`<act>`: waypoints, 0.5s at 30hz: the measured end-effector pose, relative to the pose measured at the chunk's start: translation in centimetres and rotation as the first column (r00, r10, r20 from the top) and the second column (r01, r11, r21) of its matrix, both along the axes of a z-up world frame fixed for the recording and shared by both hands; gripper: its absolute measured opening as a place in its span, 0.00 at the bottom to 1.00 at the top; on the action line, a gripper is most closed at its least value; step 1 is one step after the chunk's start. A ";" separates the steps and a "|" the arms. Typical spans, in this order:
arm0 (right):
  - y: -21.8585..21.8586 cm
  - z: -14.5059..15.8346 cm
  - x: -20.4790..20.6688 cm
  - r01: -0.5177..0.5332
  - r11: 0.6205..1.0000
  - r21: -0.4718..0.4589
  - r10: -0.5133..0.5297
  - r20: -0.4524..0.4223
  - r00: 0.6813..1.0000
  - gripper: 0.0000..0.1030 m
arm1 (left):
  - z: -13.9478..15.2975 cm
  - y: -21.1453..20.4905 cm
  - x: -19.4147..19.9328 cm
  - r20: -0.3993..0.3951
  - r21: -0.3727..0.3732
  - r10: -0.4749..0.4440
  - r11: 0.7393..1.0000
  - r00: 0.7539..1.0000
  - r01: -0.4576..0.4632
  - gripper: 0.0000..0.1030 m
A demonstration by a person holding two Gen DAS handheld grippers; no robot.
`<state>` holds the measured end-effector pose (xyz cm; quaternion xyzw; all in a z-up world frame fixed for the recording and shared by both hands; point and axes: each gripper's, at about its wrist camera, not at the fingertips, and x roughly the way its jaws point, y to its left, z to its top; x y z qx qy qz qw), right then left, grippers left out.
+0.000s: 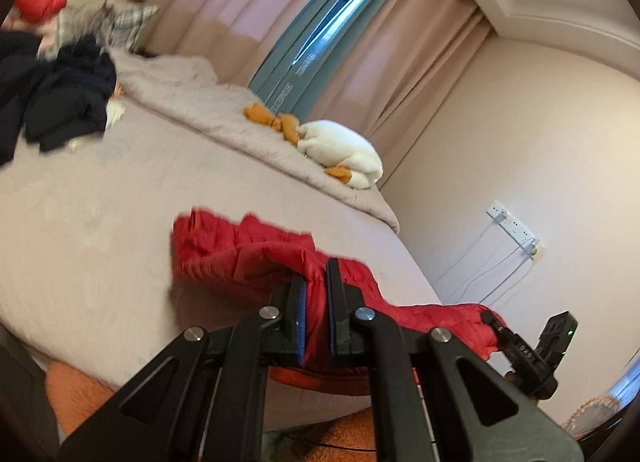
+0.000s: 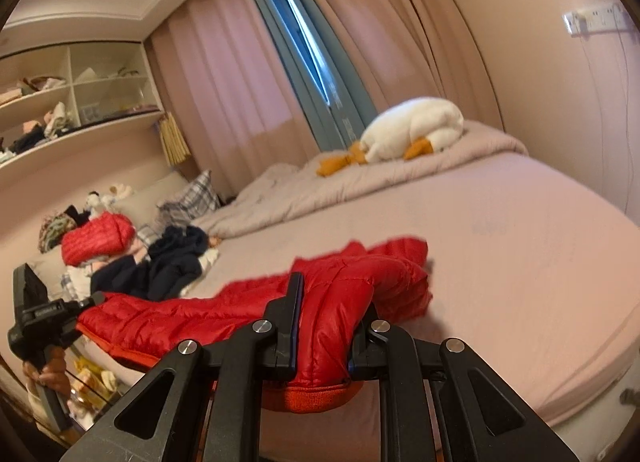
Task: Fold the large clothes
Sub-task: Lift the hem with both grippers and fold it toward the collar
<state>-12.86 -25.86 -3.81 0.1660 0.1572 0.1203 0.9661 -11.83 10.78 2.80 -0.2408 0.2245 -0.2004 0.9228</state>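
1. Left gripper [image 1: 316,282]: black plastic linkage with round metal pivot pins and blue pads; its fingers [image 1: 334,302] are pinched nearly together on a thin fold of the red jacket [image 1: 240,250].
2. Right gripper [image 2: 332,302]: same build; its fingers [image 2: 290,314] clamp a thicker, puffier bunch of the jacket, so they stand a little further apart. Both grippers point slightly downward toward the bed.
3. Red jacket: glossy quilted shell, stitched in puffy channels, with a ribbed orange hem band hanging below the right gripper. It is stretched between the two grippers at the near edge of the bed [image 2: 520,262], its far part draped on the sheet.
4. A hand [image 2: 46,372] grips the left gripper's handle, seen at the left of the right wrist view. Writing on that gripper's body is too blurred to read.
5. Bed: smooth pale pink-grey sheet, with a rumpled grey quilt [image 2: 320,185] along the far side.
6. Mid-distance: heap of dark navy clothes [image 1: 68,97], a second red padded item [image 2: 98,238], and a plaid pillow [image 2: 192,197].
7. On the quilt: white plush toy [image 2: 416,125] with orange feet.
8. Far: pink pleated curtains [image 2: 224,81], open shelves [image 2: 72,89], white power strip [image 1: 516,229] on the wall.
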 end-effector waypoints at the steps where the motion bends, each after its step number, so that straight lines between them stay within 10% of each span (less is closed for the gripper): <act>1: 0.0 0.6 -0.2 -0.004 1.000 -0.002 0.004 0.013 1.000 0.17 | 0.5 0.0 -0.3 0.012 0.011 0.001 1.000 1.000 -0.001 0.07; 15: 1.4 2.0 2.6 0.062 0.997 -0.042 -0.064 -0.045 0.997 0.17 | 0.3 1.5 3.5 -0.067 0.024 -0.002 1.000 0.998 0.003 0.07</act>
